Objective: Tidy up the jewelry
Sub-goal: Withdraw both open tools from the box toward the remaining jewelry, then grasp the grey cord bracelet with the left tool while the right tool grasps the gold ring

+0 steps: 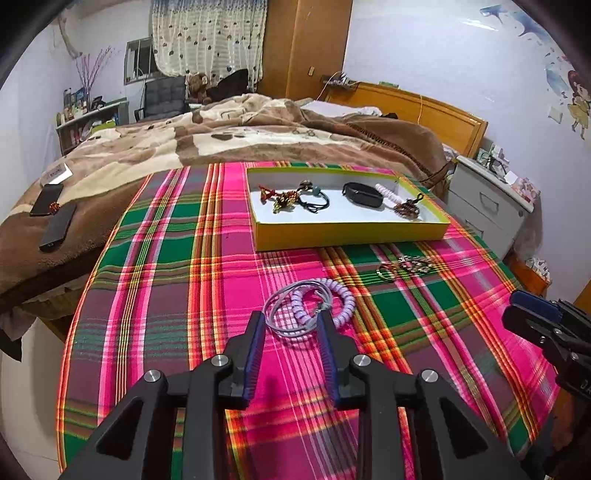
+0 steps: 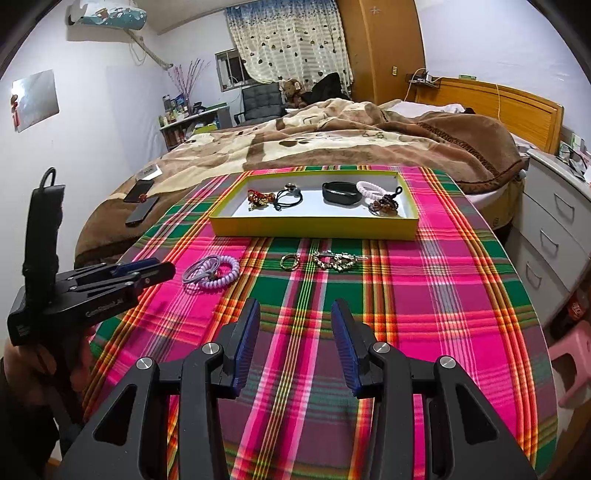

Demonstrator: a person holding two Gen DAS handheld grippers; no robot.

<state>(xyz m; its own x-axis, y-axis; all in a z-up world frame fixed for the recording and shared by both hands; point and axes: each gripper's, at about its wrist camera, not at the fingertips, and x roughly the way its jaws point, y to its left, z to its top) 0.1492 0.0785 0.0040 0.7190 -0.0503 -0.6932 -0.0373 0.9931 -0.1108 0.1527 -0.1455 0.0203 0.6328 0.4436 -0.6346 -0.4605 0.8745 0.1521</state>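
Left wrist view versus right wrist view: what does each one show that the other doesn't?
Only the left wrist view shows the cartoon wall stickers on the right-hand wall. Only the right wrist view shows the air conditioner, a pink stool and the hand gripping the left gripper. Both show the yellow tray, the lilac coil ties, the metal chain and the plaid cloth.

A yellow-walled box [image 2: 314,227] sat on the plaid worktop [image 2: 424,295], holding hair ties, a black band [image 2: 341,192] and beaded pieces. Before it lay a lilac coil tie [image 2: 212,273], a ring [image 2: 290,260] and a metal chain [image 2: 338,260].
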